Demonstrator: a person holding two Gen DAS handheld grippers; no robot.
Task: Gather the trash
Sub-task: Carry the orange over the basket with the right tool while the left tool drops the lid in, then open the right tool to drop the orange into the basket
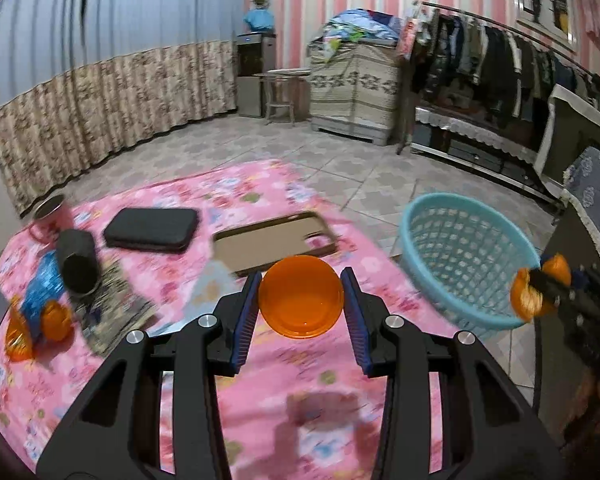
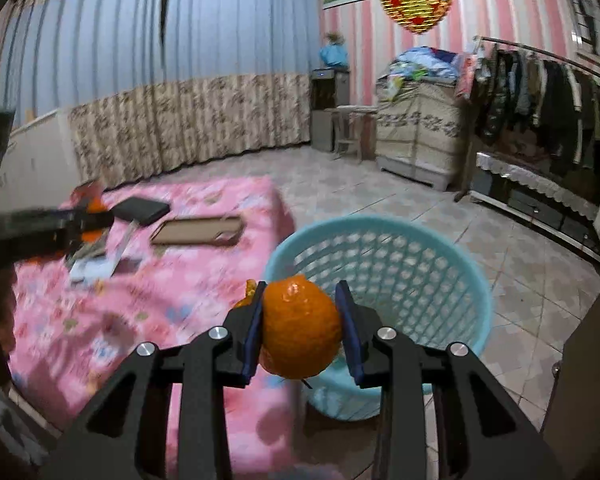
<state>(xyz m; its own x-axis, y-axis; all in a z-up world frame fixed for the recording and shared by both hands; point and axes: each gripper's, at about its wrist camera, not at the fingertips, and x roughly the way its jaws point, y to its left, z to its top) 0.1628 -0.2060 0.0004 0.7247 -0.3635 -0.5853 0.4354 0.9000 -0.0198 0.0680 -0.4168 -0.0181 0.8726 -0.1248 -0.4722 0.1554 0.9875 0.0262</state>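
Observation:
My left gripper (image 1: 300, 292) is shut on an orange plastic cup (image 1: 300, 300), held above the pink flowered cloth (image 1: 300, 380) with its mouth facing the camera. My right gripper (image 2: 300, 320) is shut on a rounded orange peel (image 2: 300, 328), its pads pressing both sides. It hangs at the near rim of the light blue mesh basket (image 2: 400, 264), which stands on the floor just right of the table. The left wrist view shows the basket (image 1: 460, 248), with the right gripper (image 1: 540, 288) and its peel (image 1: 522, 298) at its right rim.
On the cloth lie a black case (image 1: 152, 228), a brown phone case (image 1: 276, 240), a red mug (image 1: 50, 216), a black cylinder (image 1: 78, 260), and a blue wrapper (image 1: 40, 300) with orange scraps (image 1: 56, 320). A clothes rack (image 1: 500, 64) lines the right wall.

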